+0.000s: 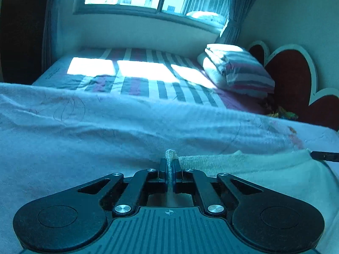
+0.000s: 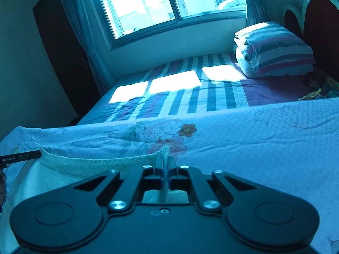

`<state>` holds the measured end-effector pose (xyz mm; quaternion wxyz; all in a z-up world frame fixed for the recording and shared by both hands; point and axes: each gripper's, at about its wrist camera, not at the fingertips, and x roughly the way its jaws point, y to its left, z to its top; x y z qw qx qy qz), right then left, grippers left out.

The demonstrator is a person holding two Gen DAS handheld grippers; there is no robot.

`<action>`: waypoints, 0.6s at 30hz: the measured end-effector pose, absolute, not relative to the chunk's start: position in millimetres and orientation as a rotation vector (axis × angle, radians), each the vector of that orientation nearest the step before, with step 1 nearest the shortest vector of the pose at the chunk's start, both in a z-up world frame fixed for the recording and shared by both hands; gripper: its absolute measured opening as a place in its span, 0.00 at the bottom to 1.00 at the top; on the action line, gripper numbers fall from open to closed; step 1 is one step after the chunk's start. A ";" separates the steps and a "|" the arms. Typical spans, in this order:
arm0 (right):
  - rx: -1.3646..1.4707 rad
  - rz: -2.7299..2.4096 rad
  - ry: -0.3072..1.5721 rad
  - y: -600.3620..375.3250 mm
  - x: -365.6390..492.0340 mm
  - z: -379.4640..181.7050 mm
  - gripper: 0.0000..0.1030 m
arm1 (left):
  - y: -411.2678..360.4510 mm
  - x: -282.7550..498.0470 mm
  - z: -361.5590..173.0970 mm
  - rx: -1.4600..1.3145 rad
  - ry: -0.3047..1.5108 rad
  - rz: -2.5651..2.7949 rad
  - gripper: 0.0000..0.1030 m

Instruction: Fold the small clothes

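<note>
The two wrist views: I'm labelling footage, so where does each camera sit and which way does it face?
Left wrist: behind the left claw, shut on the white garment's edge, facing bed and window; right claw's tip at right.
Right wrist: behind the right claw, shut on the same edge, facing likewise; left claw's tip at left.
Shared: garment, floral cover, folded quilt.

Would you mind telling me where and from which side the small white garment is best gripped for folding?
Grip the white garment at the two ends of its ribbed far edge, coming in low from the near side. That edge stands up as a thick band, easy to pinch. The left hand-held gripper and right hand-held gripper are each shut on one such corner.
</note>
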<state>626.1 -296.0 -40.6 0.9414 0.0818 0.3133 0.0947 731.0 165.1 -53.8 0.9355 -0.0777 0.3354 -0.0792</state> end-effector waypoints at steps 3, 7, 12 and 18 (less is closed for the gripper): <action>0.149 0.163 0.682 -294.3 627.7 -53.6 0.11 | 164.1 724.1 -44.8 -0.139 0.677 -0.090 0.30; 0.126 0.134 0.596 -291.4 599.7 -31.0 0.23 | 155.8 685.6 -9.6 -0.056 0.545 -0.062 0.76; 0.041 0.272 0.594 -243.4 586.4 -16.6 0.19 | 85.8 684.7 6.1 0.055 0.589 -0.288 0.75; 0.023 0.393 0.739 -170.8 617.7 -42.0 0.20 | 53.9 692.2 -31.8 0.096 0.685 -0.256 0.76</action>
